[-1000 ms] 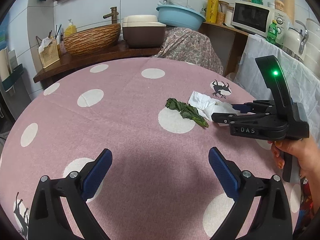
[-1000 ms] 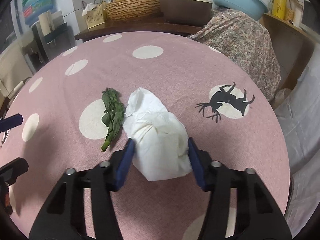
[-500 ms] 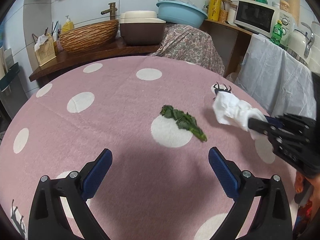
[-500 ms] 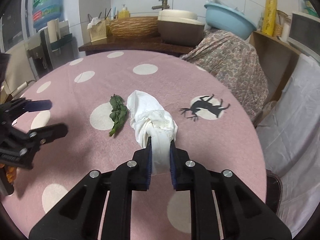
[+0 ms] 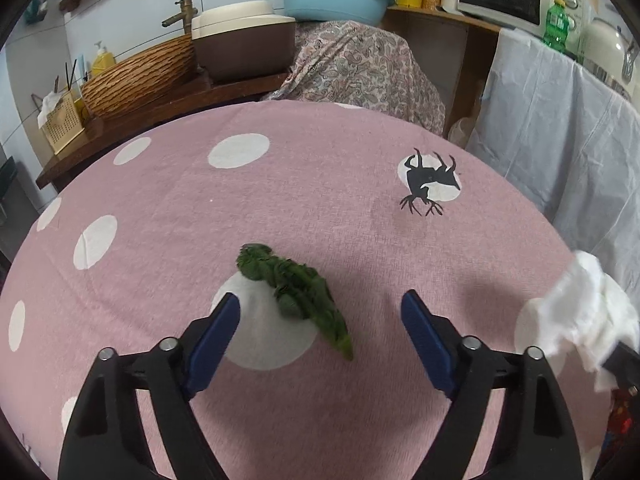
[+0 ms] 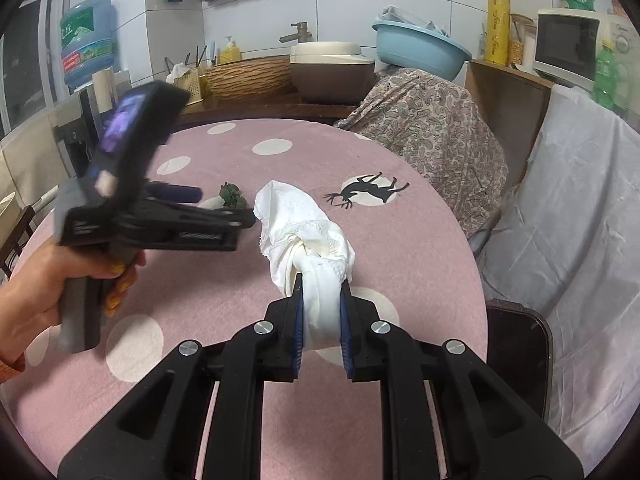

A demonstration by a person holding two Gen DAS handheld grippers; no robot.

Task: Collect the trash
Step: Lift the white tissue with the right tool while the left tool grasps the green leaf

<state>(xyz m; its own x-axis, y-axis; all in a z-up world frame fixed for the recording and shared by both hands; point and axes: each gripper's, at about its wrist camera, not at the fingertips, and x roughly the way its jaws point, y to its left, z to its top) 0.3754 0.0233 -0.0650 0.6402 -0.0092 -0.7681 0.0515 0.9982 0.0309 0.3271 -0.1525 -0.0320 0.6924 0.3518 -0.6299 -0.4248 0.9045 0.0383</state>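
While right tongs (image 6: 320, 312) pinch tissue (image 6: 308, 236), leaf (image 5: 296, 292) lies free.

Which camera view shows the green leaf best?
The left wrist view: the whole leaf lies unobstructed on the tablecloth, ahead of the open left gripper. In the right wrist view only its tip shows behind that gripper.

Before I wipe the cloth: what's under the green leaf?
The green leaf lies across a white dot on the pink tablecloth. The patch directly beneath it is covered.

Wrist views (close) over shared table (image 5: 320, 184)
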